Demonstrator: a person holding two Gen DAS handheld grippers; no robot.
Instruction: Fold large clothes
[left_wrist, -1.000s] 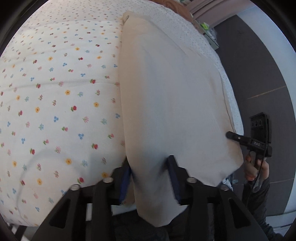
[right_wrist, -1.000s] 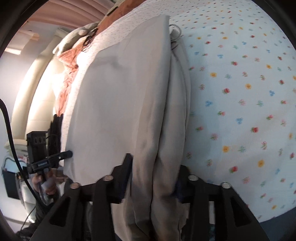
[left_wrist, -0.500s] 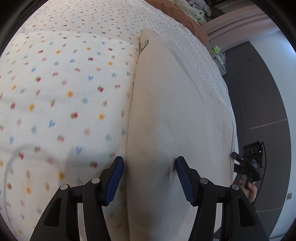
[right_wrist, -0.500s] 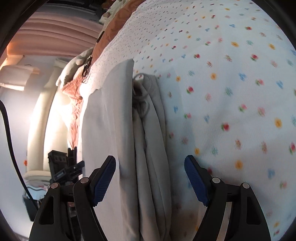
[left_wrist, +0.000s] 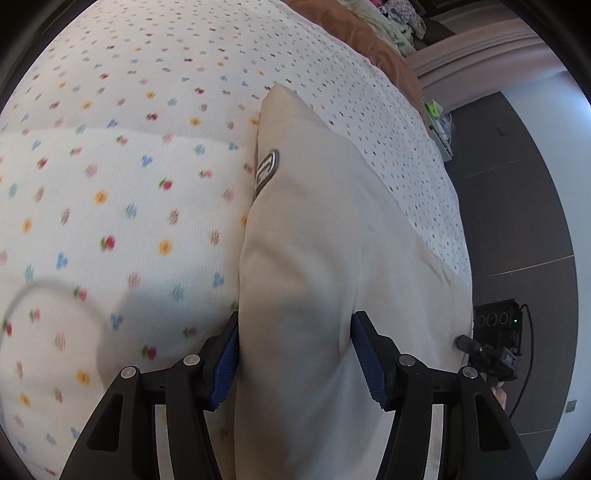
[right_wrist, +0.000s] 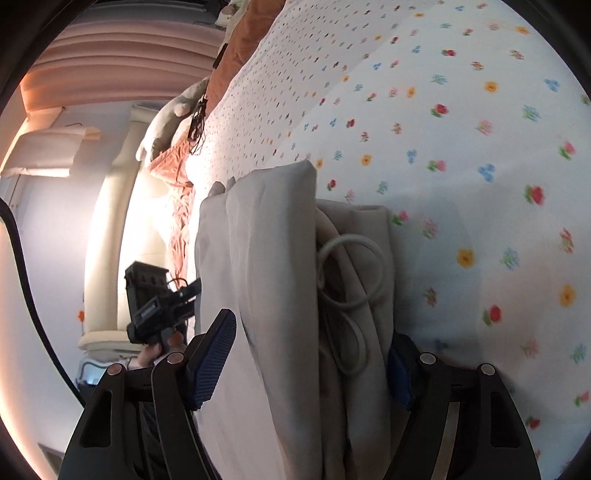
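Note:
A beige garment (left_wrist: 332, 258) lies lengthwise on the flowered bed cover (left_wrist: 110, 184), with an oval logo patch (left_wrist: 266, 170) at its left edge. My left gripper (left_wrist: 291, 354) has the near end bulging between its jaws, both blue pads against the cloth. In the right wrist view the garment (right_wrist: 273, 258) is bunched in thick folds, with a looped drawstring (right_wrist: 351, 266) on top. My right gripper (right_wrist: 310, 354) straddles these folds and its jaws are closing. Its left pad (right_wrist: 214, 354) stands just clear of the cloth, and the other pad is hidden behind it.
Each view shows the other hand-held gripper beyond the bed's edge: the right one (left_wrist: 491, 350) and the left one (right_wrist: 159, 299). Dark floor (left_wrist: 517, 184) runs along the bed. A brown blanket (left_wrist: 369, 40) and piled clothes lie at the far end.
Both grippers have travelled forward along the bed and come lower. The garment now looks shorter and the logo patch has come into view. The right jaws widened, then narrowed a little.

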